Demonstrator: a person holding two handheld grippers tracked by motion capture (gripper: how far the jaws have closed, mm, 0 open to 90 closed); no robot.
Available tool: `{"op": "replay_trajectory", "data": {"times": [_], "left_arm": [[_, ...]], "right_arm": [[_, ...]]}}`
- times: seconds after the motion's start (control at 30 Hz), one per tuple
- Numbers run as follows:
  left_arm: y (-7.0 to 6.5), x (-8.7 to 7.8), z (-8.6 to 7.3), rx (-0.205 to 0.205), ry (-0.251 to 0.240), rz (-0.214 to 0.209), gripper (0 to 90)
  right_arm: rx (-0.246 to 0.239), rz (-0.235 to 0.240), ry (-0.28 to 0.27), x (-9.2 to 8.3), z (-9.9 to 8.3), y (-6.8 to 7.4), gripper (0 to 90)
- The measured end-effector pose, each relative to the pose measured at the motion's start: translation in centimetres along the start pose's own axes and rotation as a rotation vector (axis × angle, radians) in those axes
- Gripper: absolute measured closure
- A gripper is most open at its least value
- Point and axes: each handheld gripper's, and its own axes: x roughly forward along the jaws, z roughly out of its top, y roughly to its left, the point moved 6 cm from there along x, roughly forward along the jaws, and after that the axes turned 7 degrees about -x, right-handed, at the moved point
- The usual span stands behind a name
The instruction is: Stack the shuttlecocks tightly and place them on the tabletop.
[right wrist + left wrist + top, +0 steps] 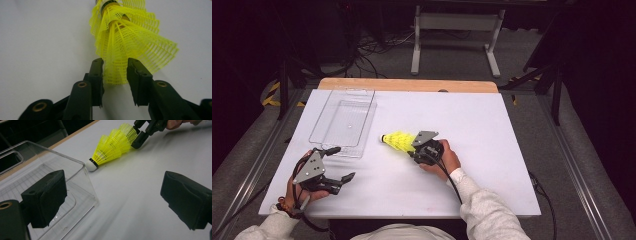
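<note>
Forearms come in from the bottom edge of the high view, one gripper in each hand. Closest to the person, the left gripper (pixel 343 163) sits near the front left corner of the white table (pixel 492 175), jaws spread wide with nothing between them. Its own camera looks past those jaws at the near corner of the clear plastic tray (pixel 343 122), which lies just beyond it on the left side of the table. Further in, around mid-table, the right gripper (pixel 115 75) is at the wide skirt end of a stack of yellow shuttlecocks (pixel 398 141) lying on its side, white cork tip pointing toward the tray. Jaws there are fairly narrow, with the mesh edge sitting between them, and I can see a bit of gap on each side, so the pads aren't pinching it. Shuttlecocks and tray are close but not touching.
</note>
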Motion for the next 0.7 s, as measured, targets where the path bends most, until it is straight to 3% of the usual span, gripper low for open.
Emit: {"op": "replay_trajectory", "data": {"times": [0.3, 0.7], "left_arm": [[0.0, -0.1, 0.1, 0.005, -0.003, 0.003, 7.8], [0.0, -0.1, 0.1, 0.006, -0.002, 0.003, 7.8]], "right_arm": [[-0.002, -0.015, -0.054, -1.7, 0.5, -0.1, 56.0], [-0.018, -0.035, -0.106, -3.3, 1.2, 0.1, 53.0]]}}
